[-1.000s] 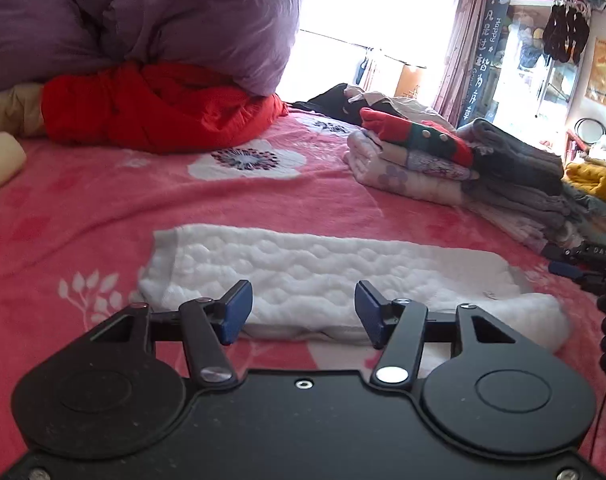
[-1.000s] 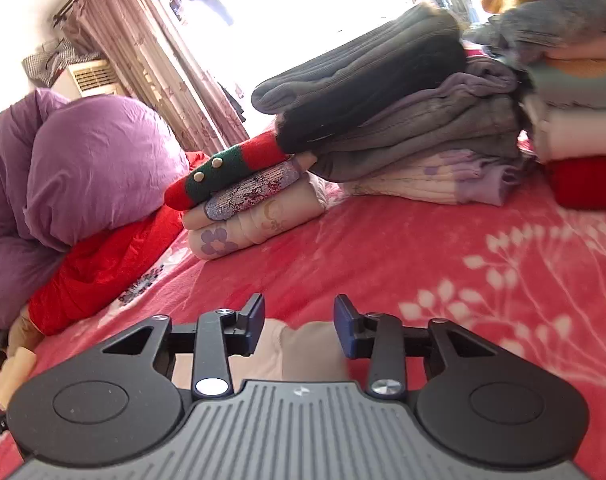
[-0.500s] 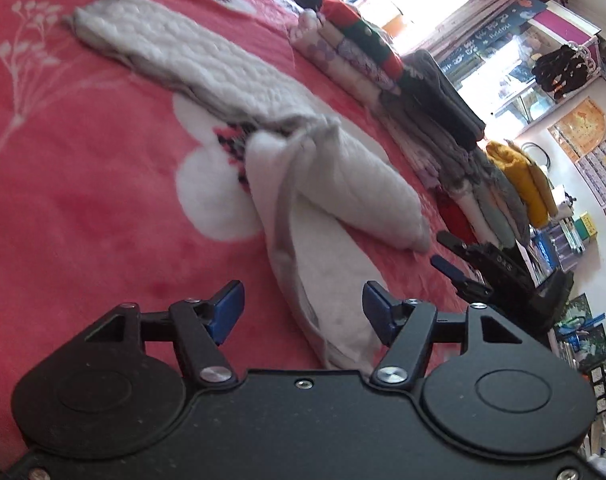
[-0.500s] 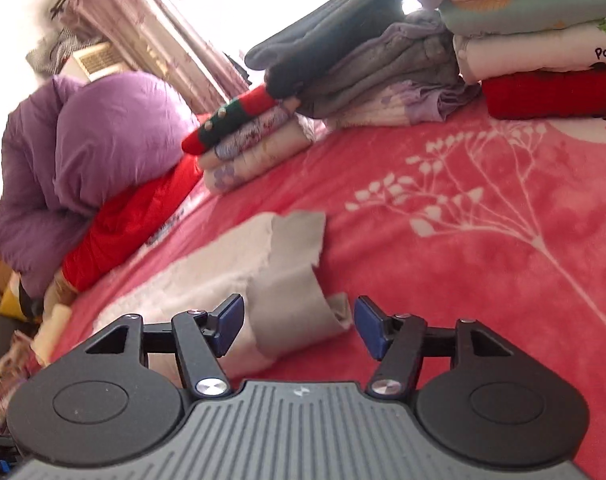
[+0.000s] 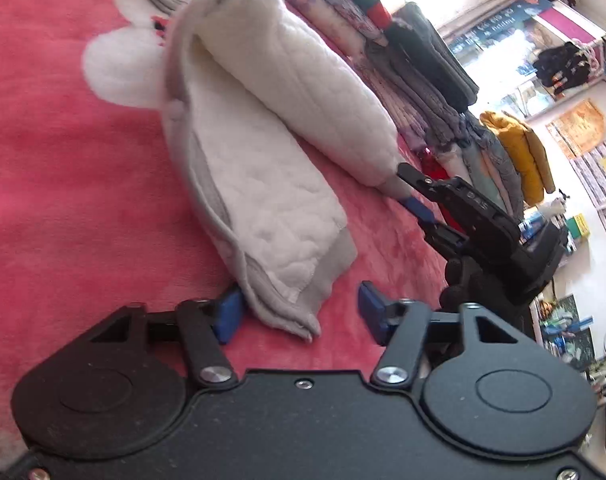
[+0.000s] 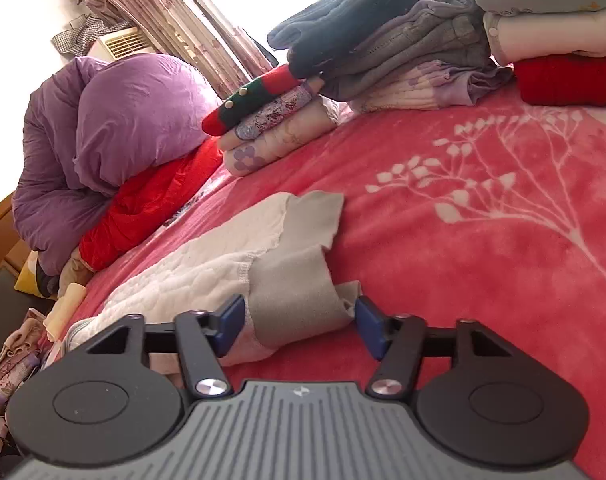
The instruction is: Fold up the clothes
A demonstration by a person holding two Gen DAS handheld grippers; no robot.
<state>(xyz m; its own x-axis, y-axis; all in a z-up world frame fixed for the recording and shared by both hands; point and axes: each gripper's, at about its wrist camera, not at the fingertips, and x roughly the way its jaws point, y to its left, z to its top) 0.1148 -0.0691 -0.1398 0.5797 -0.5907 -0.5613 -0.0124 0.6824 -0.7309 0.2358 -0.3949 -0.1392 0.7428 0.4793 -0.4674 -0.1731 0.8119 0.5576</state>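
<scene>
Closing at six o'clock, both tilted-down grippers straddle grey cuffs of the white quilted trousers [image 5: 263,168] on the pink blanket [image 5: 63,180]: left gripper [image 5: 299,316], right gripper [image 6: 299,324].

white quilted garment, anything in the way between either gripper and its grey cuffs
Nothing visible. One grey cuff of the white quilted garment already lies between the closing jaws of the left gripper; the other grey cuff lies between the closing jaws of the right gripper. Neither cuff looks pinched yet.
</scene>
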